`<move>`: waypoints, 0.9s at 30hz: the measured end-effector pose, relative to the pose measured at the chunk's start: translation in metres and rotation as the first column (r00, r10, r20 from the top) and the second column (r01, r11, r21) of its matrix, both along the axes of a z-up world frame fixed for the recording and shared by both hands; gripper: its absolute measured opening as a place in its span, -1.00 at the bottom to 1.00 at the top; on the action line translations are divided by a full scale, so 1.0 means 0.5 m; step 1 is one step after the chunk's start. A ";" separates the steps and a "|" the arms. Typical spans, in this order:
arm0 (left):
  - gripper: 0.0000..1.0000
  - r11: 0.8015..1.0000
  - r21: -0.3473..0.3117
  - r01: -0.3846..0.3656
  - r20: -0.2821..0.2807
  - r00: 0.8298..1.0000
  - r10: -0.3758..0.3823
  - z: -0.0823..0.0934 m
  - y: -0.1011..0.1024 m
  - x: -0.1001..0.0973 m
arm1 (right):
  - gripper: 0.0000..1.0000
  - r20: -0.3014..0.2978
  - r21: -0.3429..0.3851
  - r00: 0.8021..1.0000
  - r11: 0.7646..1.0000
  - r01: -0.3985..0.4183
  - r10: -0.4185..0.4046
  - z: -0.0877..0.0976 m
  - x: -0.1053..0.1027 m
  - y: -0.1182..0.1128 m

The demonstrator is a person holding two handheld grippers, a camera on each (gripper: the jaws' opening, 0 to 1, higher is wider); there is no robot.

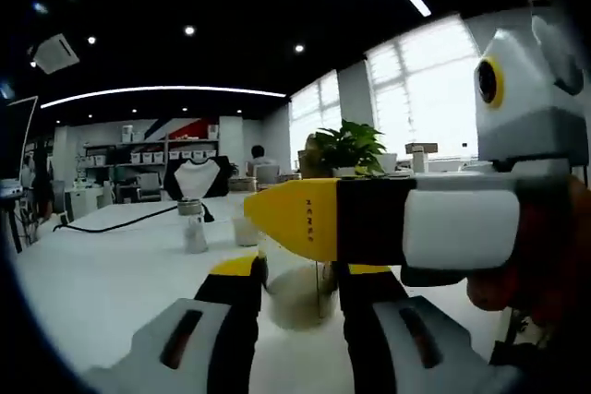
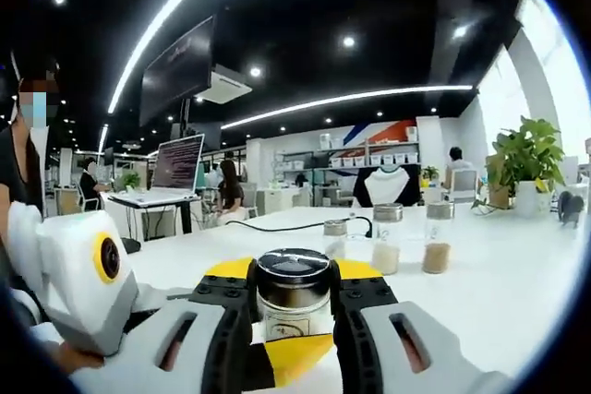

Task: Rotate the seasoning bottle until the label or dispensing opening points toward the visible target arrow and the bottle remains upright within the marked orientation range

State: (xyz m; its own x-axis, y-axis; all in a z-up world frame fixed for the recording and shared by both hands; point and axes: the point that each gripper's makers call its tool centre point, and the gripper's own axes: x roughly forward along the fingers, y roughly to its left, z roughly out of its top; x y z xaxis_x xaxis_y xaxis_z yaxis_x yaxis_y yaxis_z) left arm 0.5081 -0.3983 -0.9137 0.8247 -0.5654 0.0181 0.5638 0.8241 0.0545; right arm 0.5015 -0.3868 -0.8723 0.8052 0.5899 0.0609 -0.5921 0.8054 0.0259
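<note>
A: What is hard to make out?

B: In the left gripper view the right gripper [image 1: 305,219] crosses just above the left gripper [image 1: 300,274], and its yellow tip hides most of what stands between the left fingers [image 1: 242,269]. Only a faint glass shape shows there, so I cannot tell whether the left jaws grip anything.

A: And the seasoning bottle [image 2: 295,297]?

B: In the right gripper view it stands upright between the right gripper's fingers [image 2: 222,297], which are clamped against its sides. Its base is cut off behind a yellow arrow marker [image 2: 294,357] on the white table [image 2: 517,283].

A: How many jars?

B: One held, black-capped; three more [image 2: 385,239] well beyond the fingertips, two with tan contents. One laptop [image 2: 174,168], one potted plant [image 2: 528,159].
</note>
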 end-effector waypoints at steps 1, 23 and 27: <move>-0.31 0.999 -0.018 0.032 -0.019 0.999 -0.032 -0.002 -0.003 -0.004 | -0.43 0.006 -0.018 1.000 1.000 -0.023 0.023 -0.002 -0.003 0.001; -0.31 0.965 0.011 0.260 -0.078 0.963 -0.259 -0.021 0.004 -0.027 | -0.43 -0.097 -0.088 0.906 0.903 -0.420 0.412 -0.025 -0.032 0.032; -0.30 0.967 0.023 0.252 -0.077 0.965 -0.250 -0.023 0.004 -0.027 | -0.44 -0.096 -0.097 0.905 0.901 -0.422 0.414 -0.027 -0.036 0.033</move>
